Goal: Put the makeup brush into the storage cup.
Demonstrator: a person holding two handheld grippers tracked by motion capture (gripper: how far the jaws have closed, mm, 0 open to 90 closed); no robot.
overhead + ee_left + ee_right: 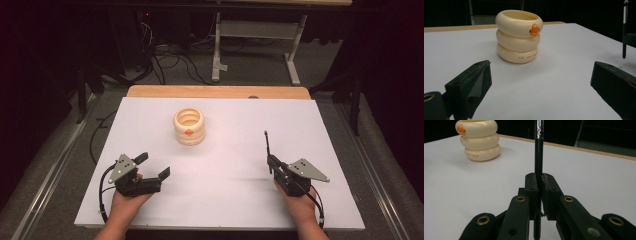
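A cream ringed cup (189, 126) with a small orange duck bill stands upright on the white table (220, 205), left of centre; it is also in the left gripper view (518, 36) and the right gripper view (479, 140). My left gripper (154, 166) rests near the front left, jaws wide apart with nothing between them (541, 82). At the front right my right gripper (270, 161) is shut on a thin black pen (267, 146), which stands nearly upright between the pads (539, 157). The pen also shows at the right edge of the left gripper view (624, 27).
A wooden strip (218, 91) borders the table's far edge. Beyond it a white desk frame (255, 40) and cables (170, 60) lie on the grey floor. Bare table surface lies between the cup and both grippers.
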